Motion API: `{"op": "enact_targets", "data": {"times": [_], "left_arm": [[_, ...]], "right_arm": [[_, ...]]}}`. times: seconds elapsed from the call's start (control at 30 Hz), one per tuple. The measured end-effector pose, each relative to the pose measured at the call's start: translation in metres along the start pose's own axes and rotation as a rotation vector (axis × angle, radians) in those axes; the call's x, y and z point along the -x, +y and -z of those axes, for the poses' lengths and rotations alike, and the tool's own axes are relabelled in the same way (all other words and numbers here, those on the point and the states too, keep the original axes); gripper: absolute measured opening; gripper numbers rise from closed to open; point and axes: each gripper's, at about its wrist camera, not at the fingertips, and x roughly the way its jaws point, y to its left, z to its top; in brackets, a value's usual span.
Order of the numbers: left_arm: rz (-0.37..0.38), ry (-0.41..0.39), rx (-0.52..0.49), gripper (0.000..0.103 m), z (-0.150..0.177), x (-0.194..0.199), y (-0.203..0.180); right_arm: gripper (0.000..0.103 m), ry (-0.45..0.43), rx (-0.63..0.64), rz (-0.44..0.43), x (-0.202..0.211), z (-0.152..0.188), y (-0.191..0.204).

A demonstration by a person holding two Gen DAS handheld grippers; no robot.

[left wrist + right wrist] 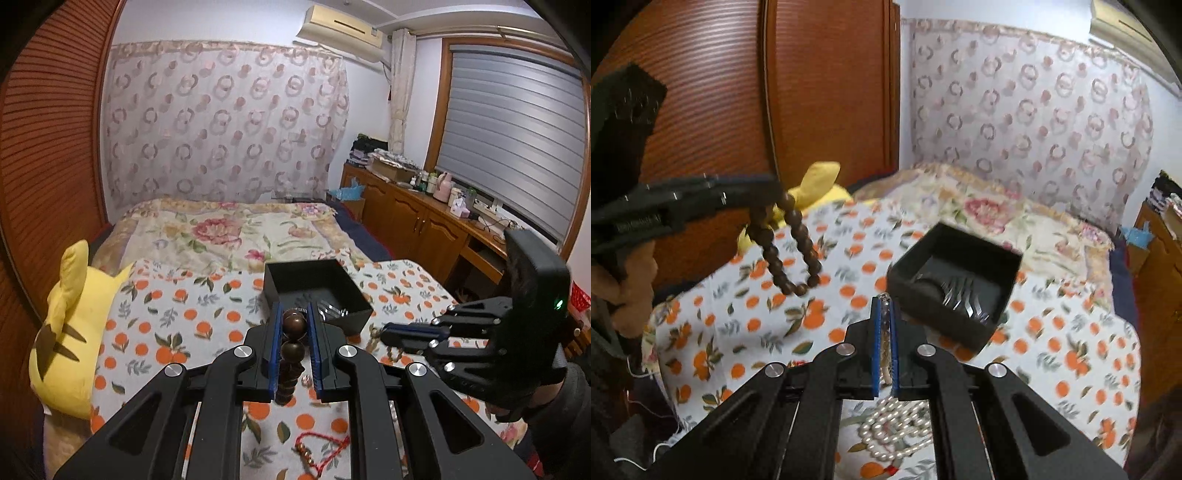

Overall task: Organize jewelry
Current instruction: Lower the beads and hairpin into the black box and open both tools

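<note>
My left gripper point(294, 312) is shut on a brown wooden bead bracelet point(293, 325); in the right wrist view that bracelet point(792, 247) hangs from it above the orange-print cloth, left of the box. An open black box point(314, 291) sits just beyond the left fingertips, with silver jewelry point(332, 310) inside; it also shows in the right wrist view point(955, 280). My right gripper point(884, 301) is shut on a thin beaded chain point(884, 332), near the box's front corner. In the left wrist view the right gripper point(386, 330) is at the right.
A pearl necklace point(894, 432) lies on the cloth under my right gripper. A red cord bracelet point(317, 450) lies under my left gripper. A yellow plush toy point(70, 332) sits at the bed's left. Wooden cabinets point(417, 225) stand at the right.
</note>
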Motion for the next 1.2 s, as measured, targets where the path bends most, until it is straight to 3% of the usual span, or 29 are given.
{"op": "enact_targets", "data": {"times": [0.47, 0.8, 1.0, 1.2], "left_arm": [[0.039, -0.034, -0.031, 0.012, -0.037, -0.025, -0.020], [0.061, -0.029, -0.038, 0.012, -0.055, -0.056, -0.033], [0.055, -0.008, -0.036, 0.012, -0.056, -0.077, -0.032], [0.049, 0.029, -0.029, 0.012, -0.051, -0.104, -0.026]], "right_arm": [[0.005, -0.146, -0.004, 0.045, 0.040, -0.057, -0.039], [0.005, -0.205, -0.041, 0.060, 0.037, -0.092, -0.084], [0.005, -0.158, -0.068, 0.051, 0.005, -0.095, -0.105], [0.005, -0.041, -0.112, 0.033, -0.046, -0.063, -0.117]]}}
